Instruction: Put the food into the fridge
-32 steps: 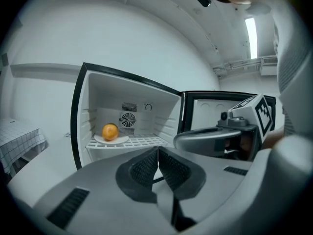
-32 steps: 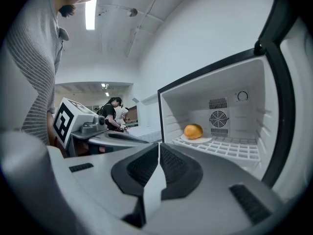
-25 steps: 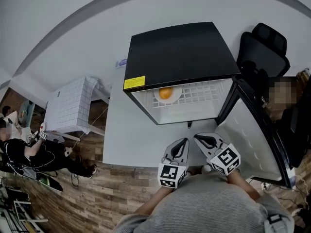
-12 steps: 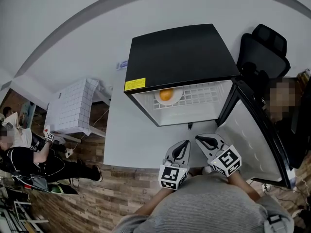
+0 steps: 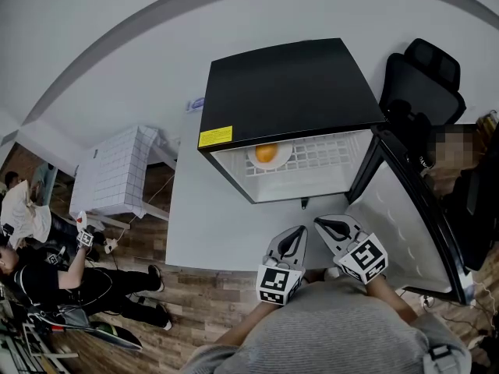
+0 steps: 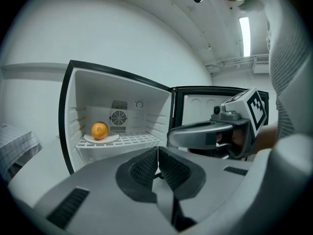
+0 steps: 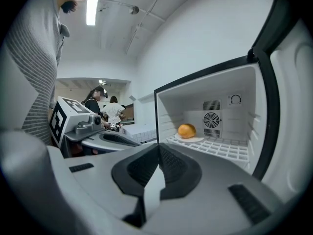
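Both level: left gripper (image 5: 299, 231), right gripper (image 5: 320, 223)

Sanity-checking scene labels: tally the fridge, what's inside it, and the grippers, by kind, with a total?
Fridge: 1
Plate: 1
Orange: 1
Grippers: 2, left gripper and right gripper
Total: 5

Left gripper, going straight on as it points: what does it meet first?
Likely the wire shelf of the open fridge, near its right end, or the right inner wall behind; depth is unclear. The orange sits left of that line.
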Motion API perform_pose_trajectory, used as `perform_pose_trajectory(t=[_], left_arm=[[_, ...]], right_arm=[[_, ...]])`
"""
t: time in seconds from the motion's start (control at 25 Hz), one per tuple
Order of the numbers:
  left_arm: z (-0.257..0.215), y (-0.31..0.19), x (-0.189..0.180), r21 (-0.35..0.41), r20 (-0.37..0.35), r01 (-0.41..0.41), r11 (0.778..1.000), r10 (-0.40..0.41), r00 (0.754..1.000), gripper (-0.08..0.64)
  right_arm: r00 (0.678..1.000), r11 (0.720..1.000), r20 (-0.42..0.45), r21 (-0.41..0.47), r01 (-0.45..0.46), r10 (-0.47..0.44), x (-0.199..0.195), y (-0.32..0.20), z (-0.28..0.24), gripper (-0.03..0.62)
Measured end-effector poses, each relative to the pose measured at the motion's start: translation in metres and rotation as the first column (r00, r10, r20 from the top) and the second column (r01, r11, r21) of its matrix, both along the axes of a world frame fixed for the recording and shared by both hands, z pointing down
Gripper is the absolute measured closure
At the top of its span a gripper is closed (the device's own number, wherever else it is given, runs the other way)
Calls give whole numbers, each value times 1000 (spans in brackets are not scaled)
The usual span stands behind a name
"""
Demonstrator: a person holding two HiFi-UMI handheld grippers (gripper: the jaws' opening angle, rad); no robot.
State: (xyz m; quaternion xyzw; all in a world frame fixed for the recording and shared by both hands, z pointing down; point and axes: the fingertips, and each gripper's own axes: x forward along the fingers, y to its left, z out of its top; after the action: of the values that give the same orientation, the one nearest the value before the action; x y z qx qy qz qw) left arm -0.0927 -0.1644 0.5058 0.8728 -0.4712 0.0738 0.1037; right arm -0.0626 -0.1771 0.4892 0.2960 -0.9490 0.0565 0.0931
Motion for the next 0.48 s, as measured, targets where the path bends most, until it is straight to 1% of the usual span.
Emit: perform_pose_trajectory(t=[0.2, 0.28, 0.48], left_arm=[[3, 0, 4, -15, 0, -8, 1000, 8, 1000, 548], [5, 0, 7, -20, 5, -16, 1000, 16, 1000, 548], [6, 0, 13, -22, 9, -26, 999, 26, 1000, 548]], right_arm=[[1000, 1000, -5, -4, 21, -21, -1, 1, 1, 580], [1000, 1000, -7, -15, 18, -18, -1, 1, 2, 580], [1000, 1000, -1, -9, 7, -7, 2, -3, 3, 580]])
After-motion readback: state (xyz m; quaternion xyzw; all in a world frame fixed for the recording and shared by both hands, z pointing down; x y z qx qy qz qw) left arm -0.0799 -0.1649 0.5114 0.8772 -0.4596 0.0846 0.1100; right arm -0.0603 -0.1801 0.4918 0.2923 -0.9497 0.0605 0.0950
